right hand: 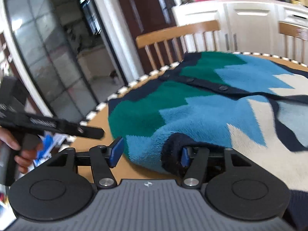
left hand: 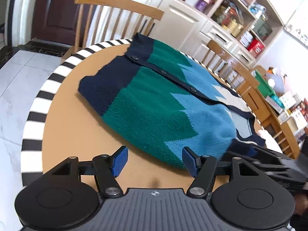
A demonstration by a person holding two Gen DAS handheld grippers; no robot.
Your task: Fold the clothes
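Cardigan (left hand: 154, 100), knitted in navy, green, blue and cream bands with a dark buttoned placket, lay flat on the round table (left hand: 63, 119), whose rim carried black-and-white stripes. Left gripper (left hand: 154, 160) stood at the near hem, jaws spread, pressing nothing; the knit edge lay between its blue pads. Right gripper (right hand: 149, 153) was likewise spread, a navy cuff (right hand: 173, 150) resting against its right pad, unpinched. Wooden chairs (left hand: 115, 15) stood beyond the table.
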